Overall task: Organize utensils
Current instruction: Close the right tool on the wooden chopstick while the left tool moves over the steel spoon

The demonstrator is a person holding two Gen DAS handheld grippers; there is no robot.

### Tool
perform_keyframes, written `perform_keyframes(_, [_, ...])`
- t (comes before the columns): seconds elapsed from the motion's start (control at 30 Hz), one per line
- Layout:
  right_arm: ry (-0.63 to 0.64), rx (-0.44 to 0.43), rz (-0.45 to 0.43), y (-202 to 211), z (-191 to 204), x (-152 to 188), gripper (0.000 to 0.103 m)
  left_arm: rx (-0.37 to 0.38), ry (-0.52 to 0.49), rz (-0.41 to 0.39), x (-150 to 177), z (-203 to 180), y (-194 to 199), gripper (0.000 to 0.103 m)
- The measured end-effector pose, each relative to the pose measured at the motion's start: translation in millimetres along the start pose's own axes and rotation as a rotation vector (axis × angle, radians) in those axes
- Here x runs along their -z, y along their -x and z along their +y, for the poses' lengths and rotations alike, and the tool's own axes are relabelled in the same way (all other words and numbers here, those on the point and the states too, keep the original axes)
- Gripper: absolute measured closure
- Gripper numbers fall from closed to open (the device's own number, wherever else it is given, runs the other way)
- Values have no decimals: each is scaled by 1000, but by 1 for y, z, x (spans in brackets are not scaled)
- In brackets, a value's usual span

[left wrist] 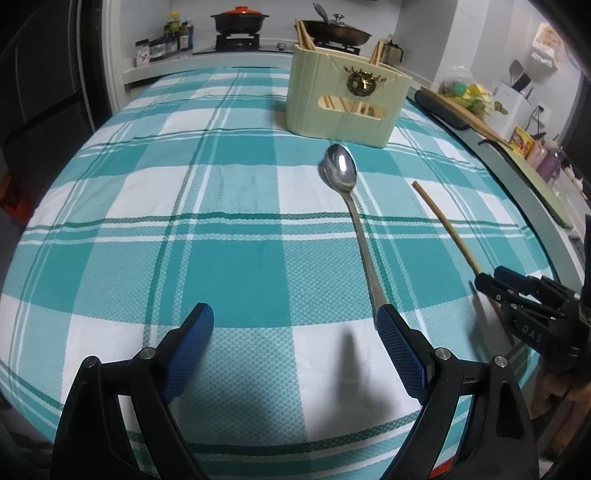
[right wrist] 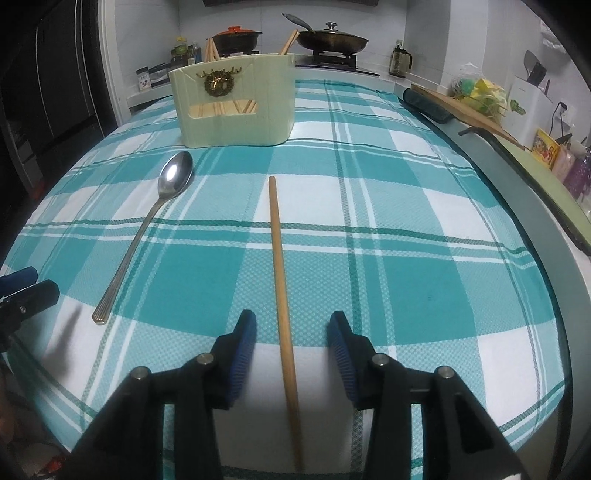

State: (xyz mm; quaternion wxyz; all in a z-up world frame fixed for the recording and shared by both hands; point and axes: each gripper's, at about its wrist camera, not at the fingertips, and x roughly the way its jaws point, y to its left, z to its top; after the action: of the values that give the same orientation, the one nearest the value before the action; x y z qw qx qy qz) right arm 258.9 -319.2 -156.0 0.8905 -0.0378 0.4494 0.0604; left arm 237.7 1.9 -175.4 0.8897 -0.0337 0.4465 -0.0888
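Over the checked cloth, right claw [right wrist: 292,323] part-open astride chopstick [right wrist: 280,266] (pads clear), left claw [left wrist: 295,319] wide, empty.

Home kitchen; gas hob [left wrist: 236,40] along the back wall carries a black pot with an orange lid [left wrist: 239,19] and a lidded frying pan [right wrist: 331,40]; sauce bottles [left wrist: 178,34] sit beside it. Checked teal tablecloth [left wrist: 236,206] on the table; cluttered side counter [right wrist: 532,155] to the right
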Motion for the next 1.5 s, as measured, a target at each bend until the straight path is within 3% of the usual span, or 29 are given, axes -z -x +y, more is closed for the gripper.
perform_keyframes(1.23, [45, -23, 37, -11, -1, -5, 60, -9, -48, 63, -9, -19, -30, 12])
perform_keyframes(1.5, [40, -55, 75, -13, -7, -11, 60, 1, -53, 80, -40, -15, -46, 12])
